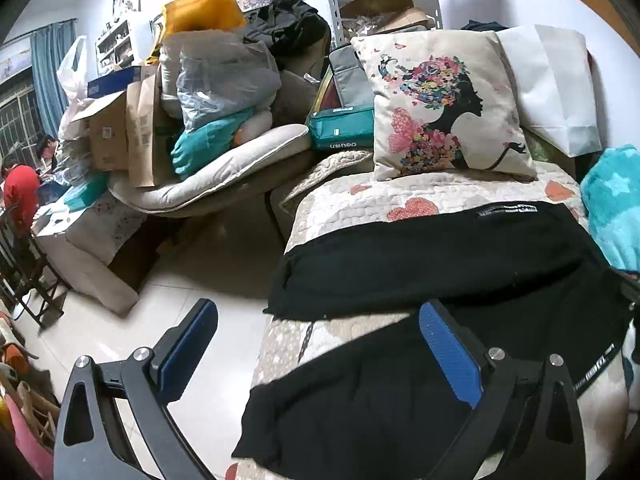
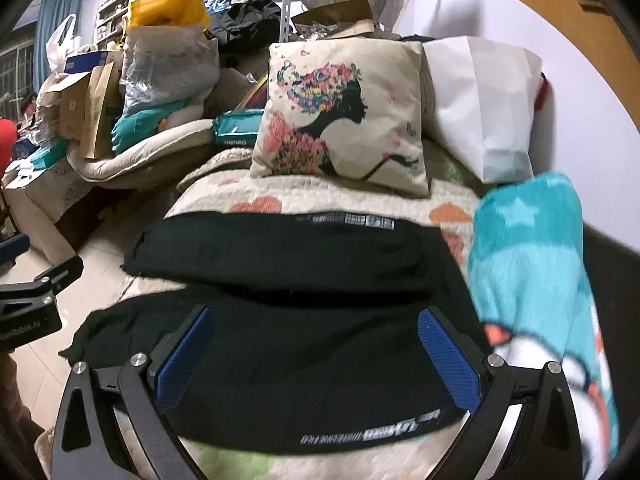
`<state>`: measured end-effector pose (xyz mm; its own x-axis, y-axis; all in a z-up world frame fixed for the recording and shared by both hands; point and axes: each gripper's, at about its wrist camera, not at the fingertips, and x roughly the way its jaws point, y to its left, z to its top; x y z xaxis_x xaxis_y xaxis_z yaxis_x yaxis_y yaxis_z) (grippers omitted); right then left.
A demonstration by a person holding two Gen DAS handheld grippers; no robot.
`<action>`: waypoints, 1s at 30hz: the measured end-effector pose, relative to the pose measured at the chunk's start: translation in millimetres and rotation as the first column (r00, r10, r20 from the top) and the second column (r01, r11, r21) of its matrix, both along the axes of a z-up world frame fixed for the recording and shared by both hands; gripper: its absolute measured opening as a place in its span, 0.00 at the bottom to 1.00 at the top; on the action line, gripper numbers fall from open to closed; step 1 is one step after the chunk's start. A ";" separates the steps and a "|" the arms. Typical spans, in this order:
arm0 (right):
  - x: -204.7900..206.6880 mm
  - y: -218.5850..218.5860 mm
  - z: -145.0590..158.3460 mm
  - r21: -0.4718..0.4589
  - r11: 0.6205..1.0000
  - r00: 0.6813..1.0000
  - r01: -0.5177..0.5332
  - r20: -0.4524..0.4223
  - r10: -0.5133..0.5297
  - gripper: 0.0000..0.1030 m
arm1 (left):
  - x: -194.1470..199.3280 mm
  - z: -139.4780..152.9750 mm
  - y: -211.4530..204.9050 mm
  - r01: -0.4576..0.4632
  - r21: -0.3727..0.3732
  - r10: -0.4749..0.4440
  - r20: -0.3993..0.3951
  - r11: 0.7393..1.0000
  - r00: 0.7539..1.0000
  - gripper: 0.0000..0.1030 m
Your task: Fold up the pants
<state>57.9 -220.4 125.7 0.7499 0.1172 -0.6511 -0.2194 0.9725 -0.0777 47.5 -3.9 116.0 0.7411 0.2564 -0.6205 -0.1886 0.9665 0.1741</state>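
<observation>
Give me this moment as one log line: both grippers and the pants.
left gripper: open, empty | right gripper: open, empty, over pants | pants: black, legs spread apart on quilt | fold: not started

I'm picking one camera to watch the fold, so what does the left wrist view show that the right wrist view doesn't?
Only the left wrist view shows the open left gripper head-on, much bare floor left of the bed, and a person in red at a table. Only the right wrist view shows the open right gripper head-on above the pants, with much of the teal blanket. Both show the black pants spread in a V, the printed pillow and the white bag.
</observation>
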 end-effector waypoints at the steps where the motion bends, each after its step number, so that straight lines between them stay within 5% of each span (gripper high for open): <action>1: 7.8 1.0 2.5 -0.019 1.000 1.000 -0.006 0.004 0.006 1.00 | 0.7 -1.1 4.3 -0.003 -0.022 0.003 0.013 1.000 1.000 0.98; 11: 61.4 16.4 -13.3 -0.095 0.989 0.993 -0.113 -0.023 0.112 1.00 | 54.6 -26.5 29.2 0.046 -0.157 -0.051 -0.029 0.986 0.998 0.98; 30: 168.3 11.2 -61.9 -0.089 0.983 0.980 -0.160 -0.132 0.148 1.00 | 143.5 -65.0 49.5 0.050 -0.112 -0.064 -0.123 0.992 0.990 0.98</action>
<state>226.2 -209.2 63.8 0.6405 0.1553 -0.7521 -0.3800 0.9151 -0.1347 191.0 45.7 51.0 0.6663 0.1416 -0.7321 -0.1154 0.9896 0.0863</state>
